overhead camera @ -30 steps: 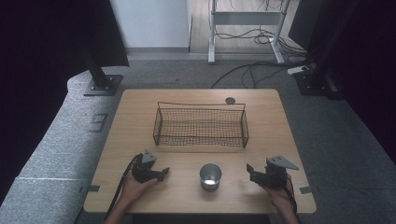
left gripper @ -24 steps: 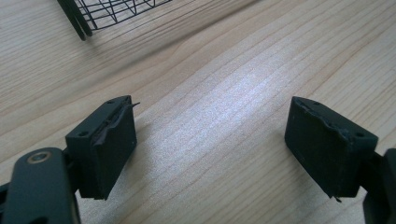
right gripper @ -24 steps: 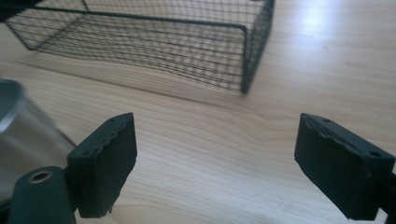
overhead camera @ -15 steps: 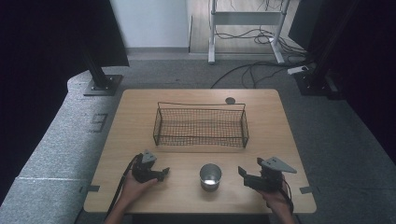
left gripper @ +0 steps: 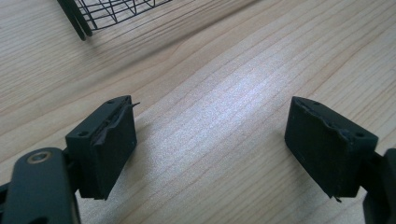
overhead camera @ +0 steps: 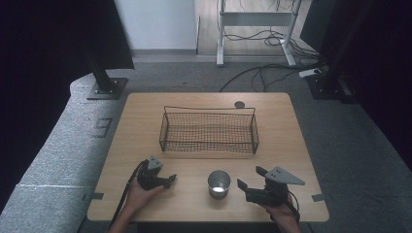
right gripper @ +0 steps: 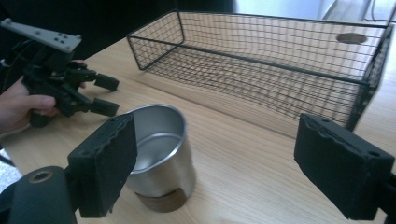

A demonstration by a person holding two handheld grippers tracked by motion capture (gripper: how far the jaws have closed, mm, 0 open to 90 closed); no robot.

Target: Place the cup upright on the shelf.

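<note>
A shiny metal cup [overhead camera: 219, 183] with a dark base stands upright near the table's front edge, between my two grippers. My right gripper [overhead camera: 250, 178] sits just right of it, open, its jaws pointing left at the cup. In the right gripper view the cup [right gripper: 161, 154] stands in front of the left jaw, partly behind it, while my right gripper [right gripper: 217, 140] holds nothing. My left gripper [overhead camera: 170, 179] rests on the wood left of the cup, open and empty. In its own view, my left gripper [left gripper: 210, 144] has bare wood between its jaws.
A black wire basket [overhead camera: 209, 138] lies across the middle of the table, empty; its corner [left gripper: 112, 9] shows in the left gripper view. A small dark disc [overhead camera: 239, 104] lies behind it. The other hand's gripper [right gripper: 106, 95] shows beyond the cup.
My right gripper has moved left, closer to the cup. The left gripper, the cup and the basket have stayed where they were.
</note>
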